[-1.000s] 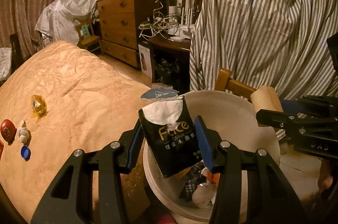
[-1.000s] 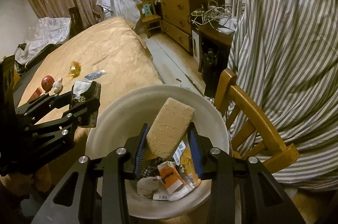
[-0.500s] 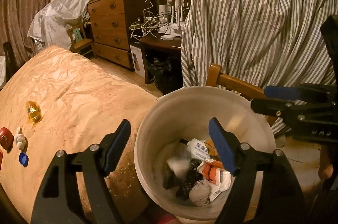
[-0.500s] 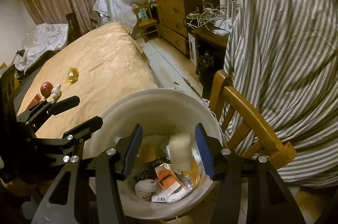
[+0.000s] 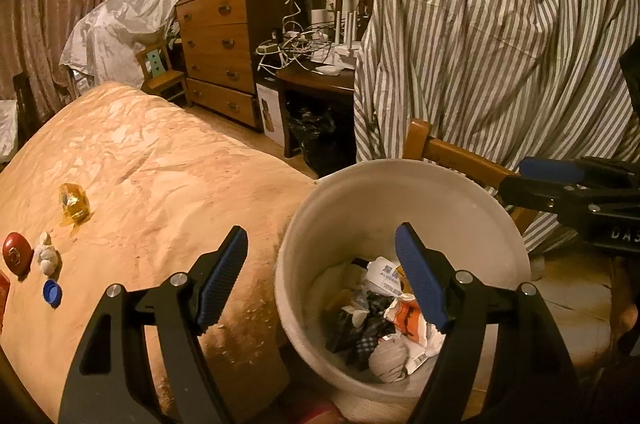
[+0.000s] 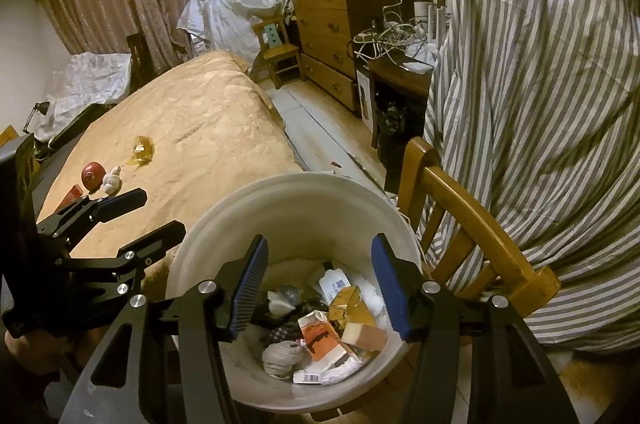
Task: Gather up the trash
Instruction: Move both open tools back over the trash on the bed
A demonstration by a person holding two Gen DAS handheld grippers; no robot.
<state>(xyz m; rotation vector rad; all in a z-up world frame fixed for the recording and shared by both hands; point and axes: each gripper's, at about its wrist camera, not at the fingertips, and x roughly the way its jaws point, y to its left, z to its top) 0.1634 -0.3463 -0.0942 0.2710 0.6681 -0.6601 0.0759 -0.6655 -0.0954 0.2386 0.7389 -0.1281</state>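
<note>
A white bucket (image 5: pixel 344 192) (image 6: pixel 304 196) stands beside the bed and holds several pieces of trash (image 5: pixel 384 320) (image 6: pixel 320 324), among them the tan block (image 6: pixel 364 336). My left gripper (image 5: pixel 324 264) is open and empty, over the bucket's left rim. My right gripper (image 6: pixel 316 280) is open and empty above the bucket's inside. On the bed lie a yellow wrapper (image 5: pixel 74 202) (image 6: pixel 143 148), a red round lid (image 5: pixel 17 252) (image 6: pixel 93 175), a white crumpled wad (image 5: pixel 47 256) (image 6: pixel 112 180) and a blue cap (image 5: pixel 52 292).
A tan bedspread (image 5: pixel 152 176) covers the bed on the left. A wooden chair (image 6: pixel 472 224) with a striped sheet (image 5: pixel 500 44) behind it stands right of the bucket. A dresser (image 5: pixel 220 52) and a cluttered desk (image 5: pixel 316 72) stand at the back.
Both grippers opened. The black tissue pack left my left gripper and the tan block left my right one; both dropped into the bucket. My left gripper has drifted left.
</note>
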